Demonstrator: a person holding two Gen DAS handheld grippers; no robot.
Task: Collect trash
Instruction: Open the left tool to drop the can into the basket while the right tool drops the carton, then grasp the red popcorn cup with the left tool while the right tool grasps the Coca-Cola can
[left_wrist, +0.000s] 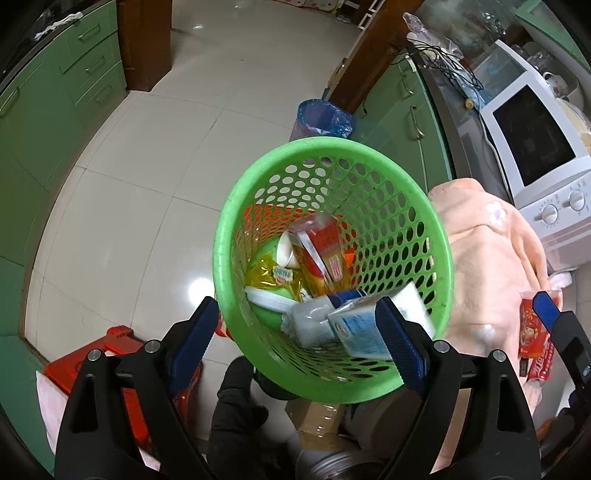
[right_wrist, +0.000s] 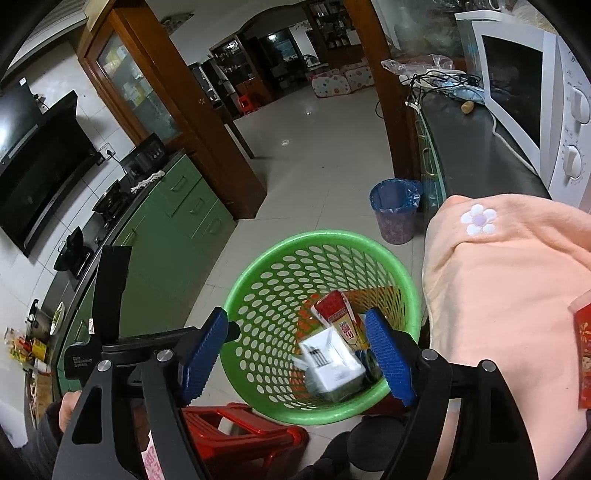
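A green perforated basket (left_wrist: 236, 221) sits below both grippers and also shows in the right wrist view (right_wrist: 258, 280). It holds several pieces of trash: a red and yellow carton (left_wrist: 317, 251), a yellow wrapper (left_wrist: 269, 275), a white cup (left_wrist: 286, 249) and a blue and white carton (left_wrist: 354, 321) that looks blurred. My left gripper (left_wrist: 299, 332) is open and empty over the basket's near rim. My right gripper (right_wrist: 295, 354) is open and empty above a white box (right_wrist: 332, 362) in the basket. Red packets (left_wrist: 532, 332) lie on the peach cloth.
A peach cloth (right_wrist: 498, 295) covers the surface at right, beside a white microwave (left_wrist: 532, 147). A blue-lined bin (right_wrist: 395, 210) stands on the tile floor by green cabinets (left_wrist: 44, 122). A red stool (right_wrist: 243, 432) sits under the basket.
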